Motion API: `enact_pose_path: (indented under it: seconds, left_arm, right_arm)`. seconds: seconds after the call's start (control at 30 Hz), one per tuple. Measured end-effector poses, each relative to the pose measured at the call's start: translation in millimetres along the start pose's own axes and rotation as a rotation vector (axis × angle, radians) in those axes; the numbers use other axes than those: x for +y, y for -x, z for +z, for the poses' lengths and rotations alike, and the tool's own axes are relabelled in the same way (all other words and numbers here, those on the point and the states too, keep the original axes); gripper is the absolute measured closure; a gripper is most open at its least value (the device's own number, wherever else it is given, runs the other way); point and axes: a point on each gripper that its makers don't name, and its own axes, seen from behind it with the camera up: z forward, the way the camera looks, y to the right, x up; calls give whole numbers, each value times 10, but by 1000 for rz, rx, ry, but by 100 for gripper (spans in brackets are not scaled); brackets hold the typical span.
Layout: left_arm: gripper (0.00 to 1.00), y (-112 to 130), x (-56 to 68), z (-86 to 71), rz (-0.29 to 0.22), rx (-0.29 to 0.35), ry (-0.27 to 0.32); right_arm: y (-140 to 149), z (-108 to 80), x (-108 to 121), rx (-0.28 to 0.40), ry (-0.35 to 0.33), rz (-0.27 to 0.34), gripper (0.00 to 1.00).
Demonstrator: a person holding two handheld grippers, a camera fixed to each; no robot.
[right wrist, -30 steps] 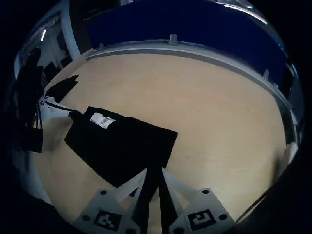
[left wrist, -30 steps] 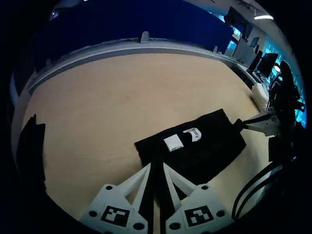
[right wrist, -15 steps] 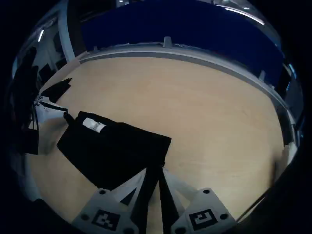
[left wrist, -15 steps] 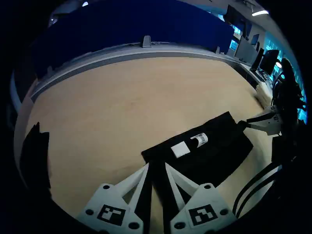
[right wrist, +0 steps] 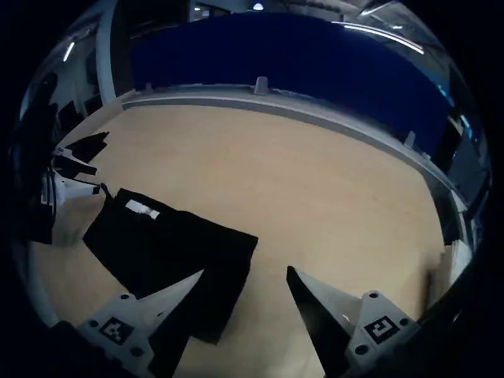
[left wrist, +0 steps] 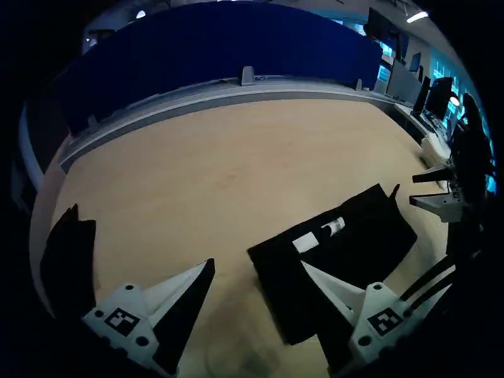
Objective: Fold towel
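A black towel [left wrist: 353,246] lies folded flat on the light wooden table [left wrist: 208,164], with a white label [left wrist: 305,241] on its top. My left gripper [left wrist: 255,272] is open at the towel's near corner, one finger over the cloth and the other over bare wood. In the right gripper view the same towel [right wrist: 170,252] lies low on the left, and my right gripper [right wrist: 246,271] is open with its left finger over the towel's edge. Each gripper also appears open beyond the towel's far end: the right gripper [left wrist: 435,189] and the left gripper [right wrist: 75,173].
A blue partition [left wrist: 208,50] and a grey rail [left wrist: 239,91] run along the table's far edge. A dark flat object [left wrist: 66,258] lies near the table's left edge. Monitors [left wrist: 435,94] stand off to the right.
Both grippers have gone from shut on the towel's edge to open and let it go. The towel now lies flat and a little farther from each camera.
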Motion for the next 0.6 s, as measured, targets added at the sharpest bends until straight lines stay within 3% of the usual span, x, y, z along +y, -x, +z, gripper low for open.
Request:
enact_pose_path:
  seconds: [0.3,0.6]
  left_arm:
    - [9,111,-2,-151,-23,8,-12]
    - [9,320,80,-429,-60,14,-5]
  right_arm:
    - [54,-137,-8,11,-8,2,9]
    - [176,-389,-55,12,-10,-16,8]
